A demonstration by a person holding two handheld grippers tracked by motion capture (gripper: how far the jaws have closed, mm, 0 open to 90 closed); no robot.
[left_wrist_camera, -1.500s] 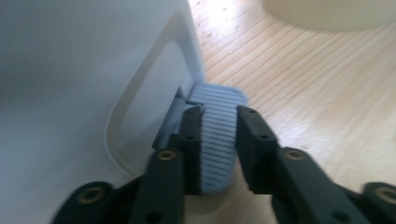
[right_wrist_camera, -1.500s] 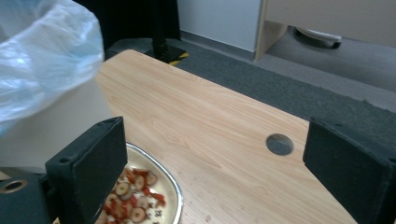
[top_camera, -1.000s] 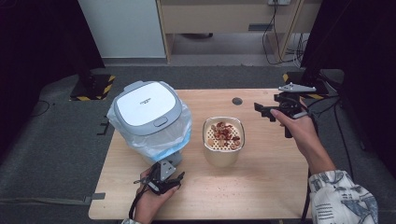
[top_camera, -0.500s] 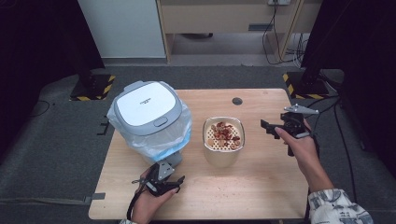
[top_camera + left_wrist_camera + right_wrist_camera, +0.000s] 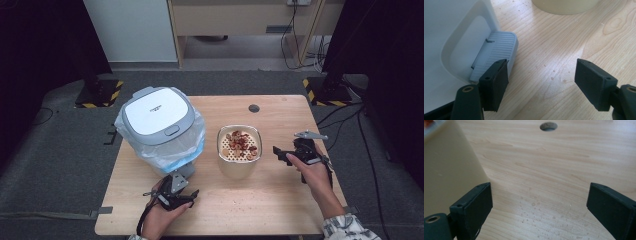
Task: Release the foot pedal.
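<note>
On the wooden bench we see a white pedal bin with a grey-rimmed lid and a clear plastic liner bulging round its sides, standing toward the left edge. Beside it, near the middle of the bench, stands a beige container with a perforated insert carrying reddish-brown and tan scraps of food. A small round hole sits in the bench top near the far edge.

Our left gripper rests low near the front edge, just in front of the bin. In the left gripper view its jaws stand wide apart with nothing between them, and the left one lies right at the bin's ribbed grey foot pedal; we cannot tell whether it touches.

Our right gripper hangs just to the right of the container, toward the right edge. In the right gripper view its jaws are spread wide over bare wood, the container's beige wall close beside the left jaw. Fine specks dot the wood between them.
</note>
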